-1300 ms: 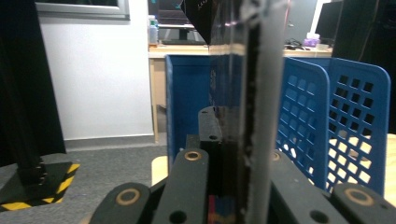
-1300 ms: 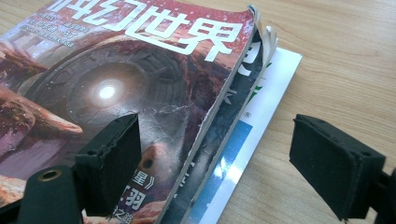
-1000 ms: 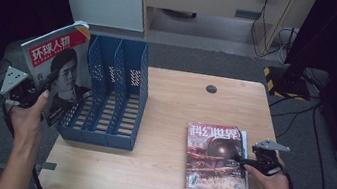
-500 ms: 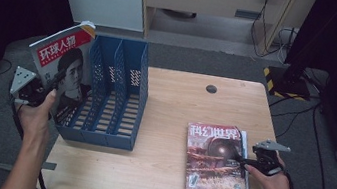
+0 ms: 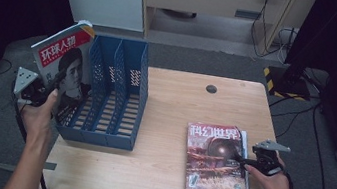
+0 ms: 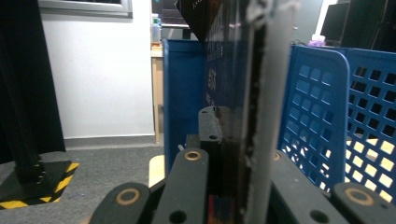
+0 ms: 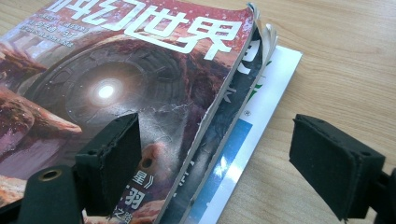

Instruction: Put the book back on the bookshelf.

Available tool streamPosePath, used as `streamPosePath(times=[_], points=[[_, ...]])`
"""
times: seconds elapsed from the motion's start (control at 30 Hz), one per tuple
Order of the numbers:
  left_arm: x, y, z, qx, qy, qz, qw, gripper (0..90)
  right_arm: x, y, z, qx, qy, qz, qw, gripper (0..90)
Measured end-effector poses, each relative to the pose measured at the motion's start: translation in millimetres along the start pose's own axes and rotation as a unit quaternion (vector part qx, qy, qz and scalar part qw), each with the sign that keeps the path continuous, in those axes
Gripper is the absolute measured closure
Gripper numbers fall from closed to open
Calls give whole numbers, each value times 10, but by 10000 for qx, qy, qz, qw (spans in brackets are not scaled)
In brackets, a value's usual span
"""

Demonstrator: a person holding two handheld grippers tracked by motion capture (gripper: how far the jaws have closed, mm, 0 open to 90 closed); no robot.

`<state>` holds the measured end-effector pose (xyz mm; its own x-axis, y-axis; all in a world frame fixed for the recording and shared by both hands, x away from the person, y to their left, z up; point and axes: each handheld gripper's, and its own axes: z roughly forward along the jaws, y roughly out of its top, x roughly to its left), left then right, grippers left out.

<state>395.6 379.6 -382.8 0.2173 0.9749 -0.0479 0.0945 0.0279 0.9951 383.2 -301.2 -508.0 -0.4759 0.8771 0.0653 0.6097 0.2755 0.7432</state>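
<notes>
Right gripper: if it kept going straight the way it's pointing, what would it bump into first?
Probably the top magazine of the stack: the open right gripper straddles its curled edge, so that edge would slide between the jaws.

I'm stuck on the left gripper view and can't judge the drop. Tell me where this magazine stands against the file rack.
Observer: The portrait magazine stands upright, tilted, at the outer left wall of the blue rack, not yet in a slot.
Operator: Report the left gripper.
Observer: The left gripper is shut on the portrait magazine near its lower edge.
Operator: Now the other hand.
Observer: The right gripper is open, its jaws astride the right edge of the stack of magazines lying flat on the table.
</notes>
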Motion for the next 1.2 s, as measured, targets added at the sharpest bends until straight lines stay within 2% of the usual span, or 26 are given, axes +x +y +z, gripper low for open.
streamPosePath(times=[0.2, 0.27, 0.57, 0.9, 1.2], points=[[-43, -44, 69, -13, -77, -18, 10000, 866, -2, -1, -2, 3, 6, -4, 10000, 170], [-34, -72, 89, -23, -130, -95, 9999, 867, -4, -1, -1, -3, 4, -10, 10000, 171], [19, -158, 113, -127, -211, -166, 9996, 865, -9, -3, -3, -3, 6, -17, 10000, 171], [53, -308, 92, -93, -215, -302, 9993, 865, -9, -4, -4, 1, 3, -24, 10000, 171], [68, -414, 44, -8, -183, -314, 9993, 865, -3, -5, -3, -2, -2, 9, 10000, 171]])
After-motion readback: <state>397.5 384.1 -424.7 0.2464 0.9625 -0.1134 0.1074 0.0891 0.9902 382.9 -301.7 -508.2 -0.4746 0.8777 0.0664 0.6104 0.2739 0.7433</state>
